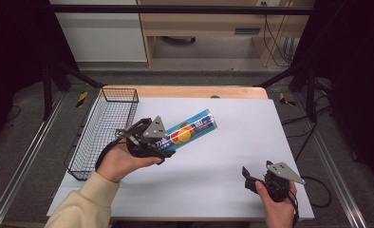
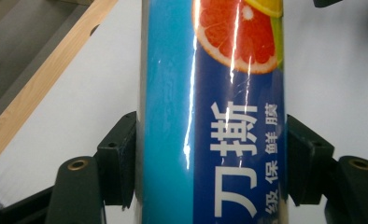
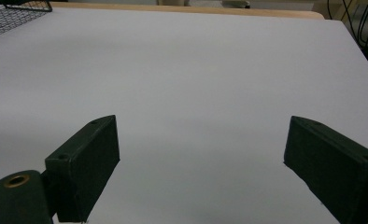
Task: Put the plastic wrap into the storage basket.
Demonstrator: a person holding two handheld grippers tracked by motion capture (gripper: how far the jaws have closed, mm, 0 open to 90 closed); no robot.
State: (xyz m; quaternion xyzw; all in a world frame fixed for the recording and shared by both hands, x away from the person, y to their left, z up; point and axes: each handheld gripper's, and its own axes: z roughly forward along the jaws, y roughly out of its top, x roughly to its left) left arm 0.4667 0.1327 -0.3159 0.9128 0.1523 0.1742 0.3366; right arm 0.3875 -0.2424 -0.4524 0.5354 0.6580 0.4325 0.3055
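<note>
A blue cling-film tube point(image 1: 191, 128) printed with citrus slices and white characters is held off the white table sheet, slanting up toward the far right. My left gripper point(image 1: 162, 144) is shut on its near end. In the left gripper view both black pads point(image 2: 121, 161) press on the sides of the tube point(image 2: 210, 116). My right gripper point(image 1: 257, 171) is held low at the front right of the sheet, its jaws wide open. In the right gripper view nothing lies between the pads point(image 3: 86, 163) of the right gripper point(image 3: 201, 154), just bare white sheet.
A black wire basket point(image 1: 104, 128) stands along the table's left edge, next to my left hand; its corner point(image 3: 14, 16) shows in the right gripper view. A wooden table edge point(image 1: 185, 91) runs along the far side. Dark frame legs stand beyond both sides.
</note>
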